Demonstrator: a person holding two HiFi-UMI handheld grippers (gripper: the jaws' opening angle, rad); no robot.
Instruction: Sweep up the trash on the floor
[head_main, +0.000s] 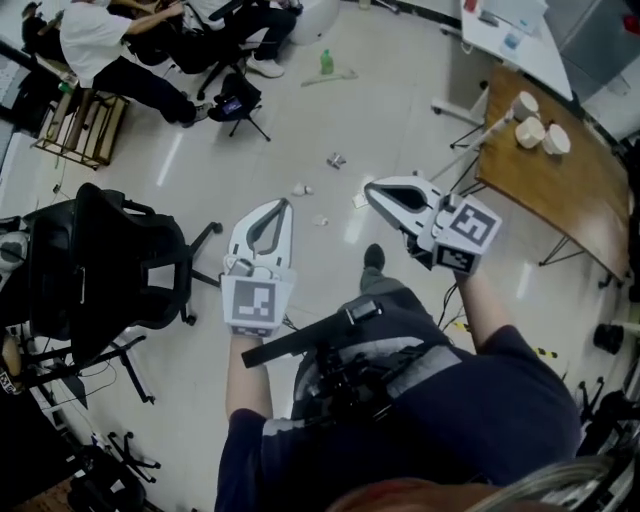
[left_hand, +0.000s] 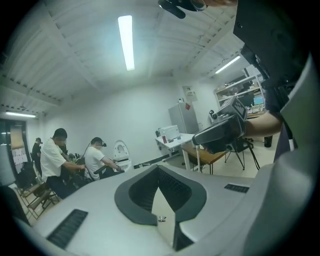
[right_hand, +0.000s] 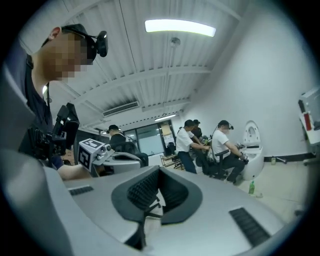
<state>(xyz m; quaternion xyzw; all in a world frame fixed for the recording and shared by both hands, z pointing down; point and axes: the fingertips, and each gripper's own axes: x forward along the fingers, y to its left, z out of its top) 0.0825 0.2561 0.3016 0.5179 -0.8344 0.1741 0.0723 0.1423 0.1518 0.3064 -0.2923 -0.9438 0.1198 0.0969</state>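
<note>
Glossy pale floor (head_main: 390, 110), brown wooden table (head_main: 545, 190), matt black chair (head_main: 110, 265)

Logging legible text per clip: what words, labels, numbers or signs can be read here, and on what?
No text is readable.
Marker cubes on the left gripper and right gripper: square patterns, no letters.
Green plastic bottle on the floor: label too small.
Red sticker on the tall white cabinet: blurred.

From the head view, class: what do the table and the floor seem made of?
Table: probably wood or veneer, since it is brown and faintly streaked with a dull sheen. Floor: pale hard sheet or polished concrete, and glossy, since light streaks reflect in it.
</note>
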